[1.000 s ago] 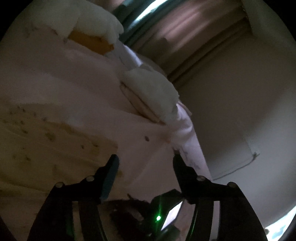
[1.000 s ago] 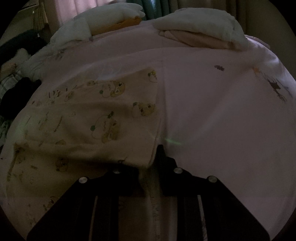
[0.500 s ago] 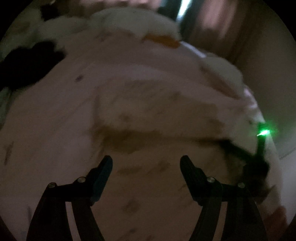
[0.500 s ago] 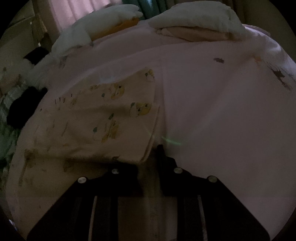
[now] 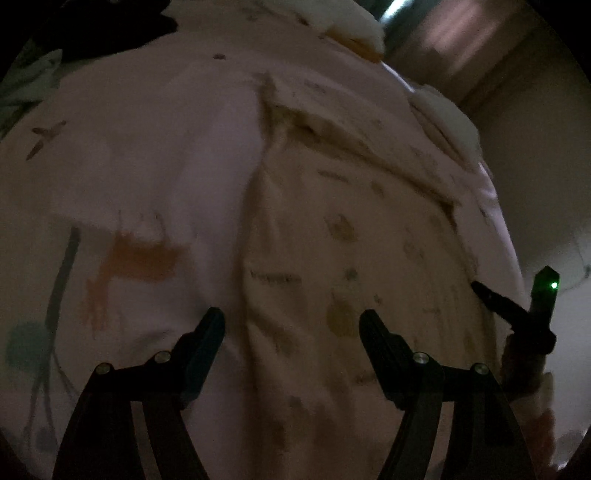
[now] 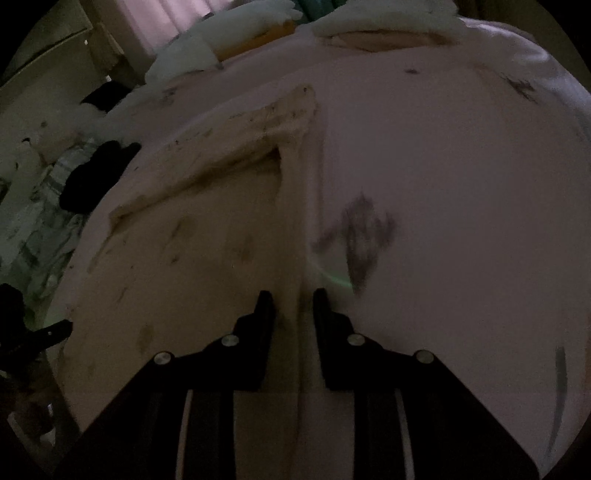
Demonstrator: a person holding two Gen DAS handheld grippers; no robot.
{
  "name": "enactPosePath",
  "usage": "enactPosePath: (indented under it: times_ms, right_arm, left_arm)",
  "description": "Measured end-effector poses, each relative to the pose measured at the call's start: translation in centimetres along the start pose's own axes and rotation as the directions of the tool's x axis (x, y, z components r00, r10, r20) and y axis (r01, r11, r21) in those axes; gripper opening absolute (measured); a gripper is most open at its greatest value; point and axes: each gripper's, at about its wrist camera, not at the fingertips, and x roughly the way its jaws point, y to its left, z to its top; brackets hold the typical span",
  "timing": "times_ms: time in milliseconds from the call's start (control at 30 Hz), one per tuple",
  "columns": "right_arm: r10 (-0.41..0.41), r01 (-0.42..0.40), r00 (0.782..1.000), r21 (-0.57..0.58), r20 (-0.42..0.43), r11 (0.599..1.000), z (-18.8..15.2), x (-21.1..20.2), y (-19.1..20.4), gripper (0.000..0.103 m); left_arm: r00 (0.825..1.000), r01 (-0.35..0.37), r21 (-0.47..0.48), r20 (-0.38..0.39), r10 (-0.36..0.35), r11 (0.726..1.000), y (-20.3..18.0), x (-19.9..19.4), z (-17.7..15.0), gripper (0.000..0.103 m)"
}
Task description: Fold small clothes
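Observation:
A small cream garment with a cartoon print (image 5: 369, 236) lies on the pink bedsheet (image 5: 140, 147). My left gripper (image 5: 291, 325) is open and empty, hovering over the garment's near left edge. In the right wrist view the same garment (image 6: 207, 236) spreads to the left, its far part folded over. My right gripper (image 6: 293, 295) is shut on the garment's near right edge, with cloth between the fingers. The right gripper also shows at the right of the left wrist view (image 5: 517, 310).
White pillows (image 6: 384, 18) and an orange cushion (image 6: 258, 40) lie at the bed's head. Dark clothes (image 6: 96, 173) sit on a pile at the bed's left. A wall (image 5: 535, 147) runs close along the bed's right side.
The left gripper has swung from the bed's right edge to over the garment. The right gripper has pulled the garment's edge; its far part is now folded over.

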Motion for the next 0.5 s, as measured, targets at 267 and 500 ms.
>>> enactPosePath:
  times_ms: [267, 500]
  right_arm:
    - [0.22, -0.212, 0.976, 0.219, -0.01, 0.952, -5.2, -3.0, -2.8, 0.026]
    - [0.293, -0.279, 0.956, 0.26, -0.016, 0.925, -8.3, -4.7, -2.9, 0.026]
  left_arm:
    - [0.967, 0.246, -0.202, -0.016, -0.254, 0.948, 3.1, -0.9, -2.2, 0.074]
    - [0.965, 0.248, -0.147, -0.05, -0.258, 0.957, 1.5, -1.2, -4.0, 0.074]
